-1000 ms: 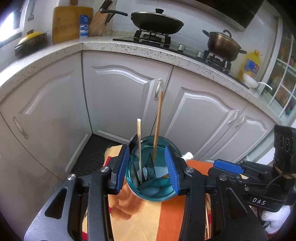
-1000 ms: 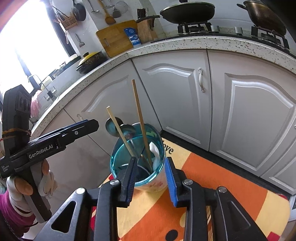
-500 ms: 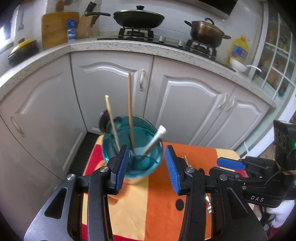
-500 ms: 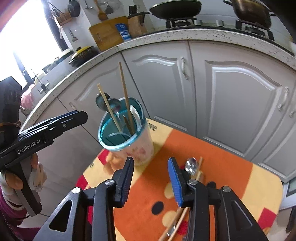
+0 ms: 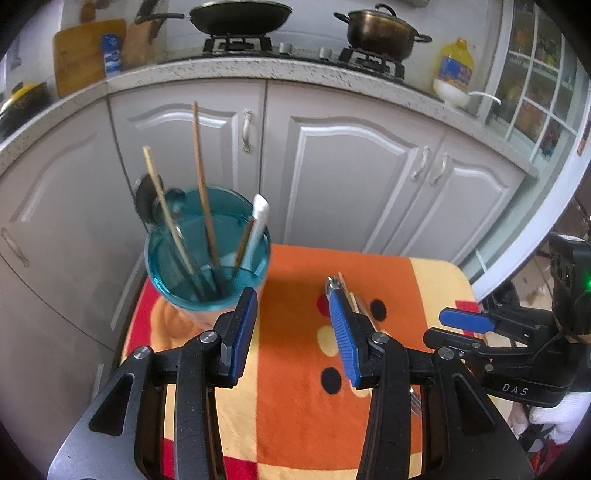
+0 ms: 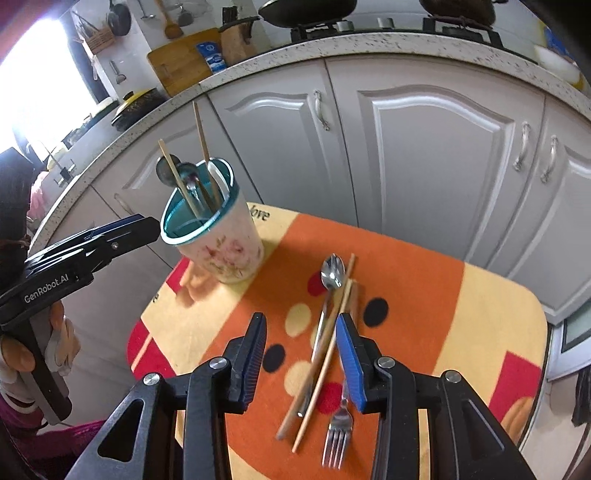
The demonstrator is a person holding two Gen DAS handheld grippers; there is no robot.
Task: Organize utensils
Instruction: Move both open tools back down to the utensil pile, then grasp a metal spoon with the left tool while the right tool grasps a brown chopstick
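Observation:
A white cup with a teal inside [image 6: 218,240] stands at the far left of the orange table [image 6: 424,295]. It also shows in the left wrist view [image 5: 207,266]. It holds chopsticks [image 5: 201,177], spoons and a white-handled utensil [image 5: 258,221]. A metal spoon [image 6: 328,284], loose chopsticks [image 6: 332,332] and a fork [image 6: 338,432] lie on the table. My right gripper [image 6: 301,363] is open and empty above them. My left gripper [image 5: 293,332] is open and empty, to the right of the cup.
White kitchen cabinets [image 6: 424,166] stand close behind the table under a speckled counter [image 5: 295,74] with a wok [image 5: 240,16] and a pot [image 5: 380,26]. The table's far edge and left edge lie close to the cup.
Both grippers have pulled back and up from the cup, which had stood between their fingers. The cup now stands free on the table, and the loose utensils have come into view.

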